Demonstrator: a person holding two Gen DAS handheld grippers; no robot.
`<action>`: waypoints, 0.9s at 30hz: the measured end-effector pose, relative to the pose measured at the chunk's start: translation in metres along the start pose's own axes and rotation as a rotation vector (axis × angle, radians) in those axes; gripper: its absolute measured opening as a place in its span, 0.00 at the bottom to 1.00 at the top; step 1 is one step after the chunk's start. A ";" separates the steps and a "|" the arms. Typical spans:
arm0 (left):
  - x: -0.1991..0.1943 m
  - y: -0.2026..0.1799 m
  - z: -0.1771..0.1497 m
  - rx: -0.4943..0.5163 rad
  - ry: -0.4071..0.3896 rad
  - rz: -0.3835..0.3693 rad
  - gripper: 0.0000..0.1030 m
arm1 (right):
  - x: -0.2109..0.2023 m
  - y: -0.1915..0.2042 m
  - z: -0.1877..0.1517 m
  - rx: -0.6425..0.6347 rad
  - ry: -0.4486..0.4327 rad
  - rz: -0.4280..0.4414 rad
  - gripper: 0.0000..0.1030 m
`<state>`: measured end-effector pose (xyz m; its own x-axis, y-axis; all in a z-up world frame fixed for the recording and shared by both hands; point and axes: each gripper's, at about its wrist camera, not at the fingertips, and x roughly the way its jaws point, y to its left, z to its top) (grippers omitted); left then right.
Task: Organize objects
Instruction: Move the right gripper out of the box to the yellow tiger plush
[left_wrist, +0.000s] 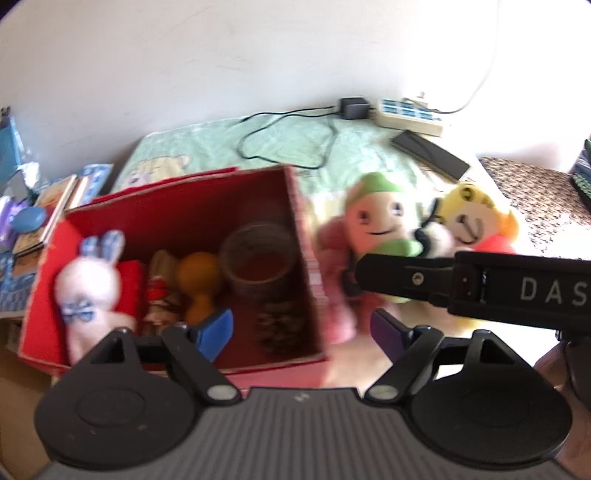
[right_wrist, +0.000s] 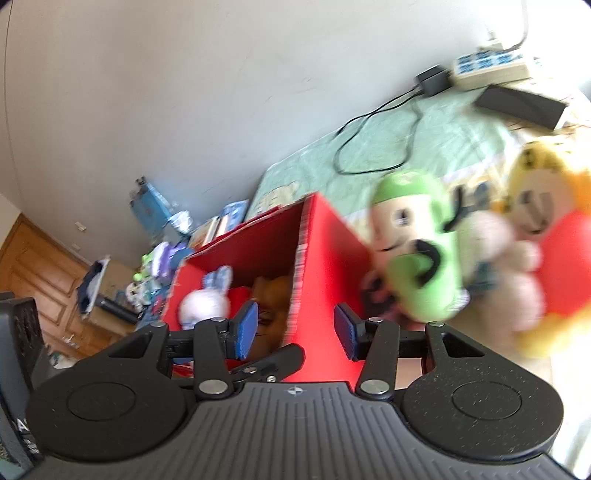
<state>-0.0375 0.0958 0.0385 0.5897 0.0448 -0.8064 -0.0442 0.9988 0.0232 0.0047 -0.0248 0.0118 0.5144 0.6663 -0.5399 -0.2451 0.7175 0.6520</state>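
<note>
- Looking along our left gripper (left_wrist: 303, 328), we see its jaws released, empty, above the red box (left_wrist: 295, 206) holding a rabbit plush (left_wrist: 90, 280), gourd (left_wrist: 197, 280) and pinecone (left_wrist: 280, 326).
- Through the right wrist view, our right gripper (right_wrist: 293, 328) has jaws parted, straddling the box's wall without gripping; the green-capped doll (right_wrist: 417, 240) and yellow doll (right_wrist: 543, 229) lie just beside the box.

Bright daylight overexposes the right side; motion blur, fisheye-curved edges.
</note>
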 end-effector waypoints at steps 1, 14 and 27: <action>0.000 -0.007 0.001 0.009 0.000 -0.008 0.83 | -0.006 -0.007 0.000 0.005 -0.009 -0.013 0.49; 0.013 -0.079 0.006 0.092 0.018 -0.080 0.89 | -0.048 -0.055 -0.002 0.046 -0.066 -0.103 0.49; 0.031 -0.109 0.006 0.119 0.061 -0.128 0.94 | -0.060 -0.075 -0.004 0.065 -0.060 -0.142 0.49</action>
<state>-0.0098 -0.0120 0.0141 0.5341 -0.0803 -0.8416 0.1257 0.9920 -0.0149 -0.0105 -0.1177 -0.0070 0.5889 0.5447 -0.5971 -0.1142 0.7875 0.6057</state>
